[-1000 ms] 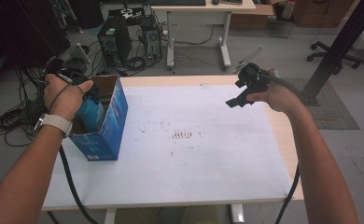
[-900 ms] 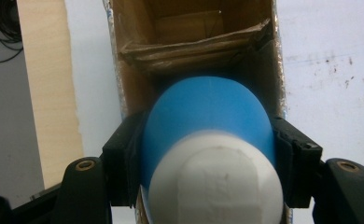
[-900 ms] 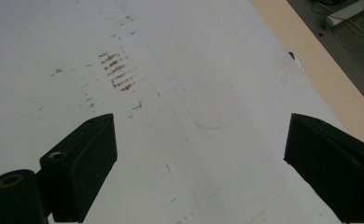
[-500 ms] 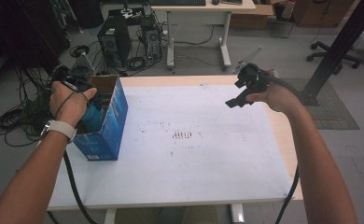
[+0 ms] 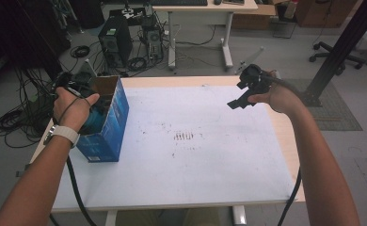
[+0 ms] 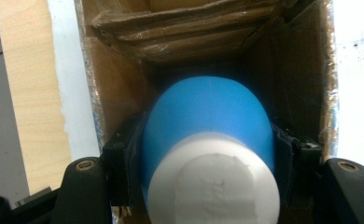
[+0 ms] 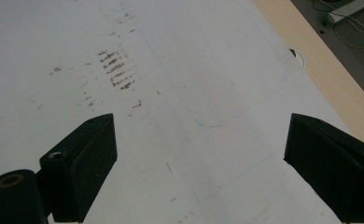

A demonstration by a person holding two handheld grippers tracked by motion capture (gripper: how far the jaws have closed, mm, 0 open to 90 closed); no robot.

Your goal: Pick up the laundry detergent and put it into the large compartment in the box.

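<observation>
Since 1 s ago the left hand (image 5: 73,110) w/ left gripper (image 6: 208,154) rose a bit at the open top of the blue box (image 5: 107,125); right gripper (image 5: 247,89) stayed nearly same place. Left jaws are clenched on a blue bottle w/ white cap (image 6: 208,144), one jaw each side of it, and the bottle is inside the box, btw. its cardboard walls. Box stands upright at left edge of the table (image 5: 195,160). Right gripper hovers well right of the box, above the table, jaws wide apart, nothing btw. them. Brown marks (image 7: 117,70) lie on the table, right of the box.

Blue white-capped bottle (image 6: 208,126) upright, probably, inside box (image 5: 111,117).
</observation>
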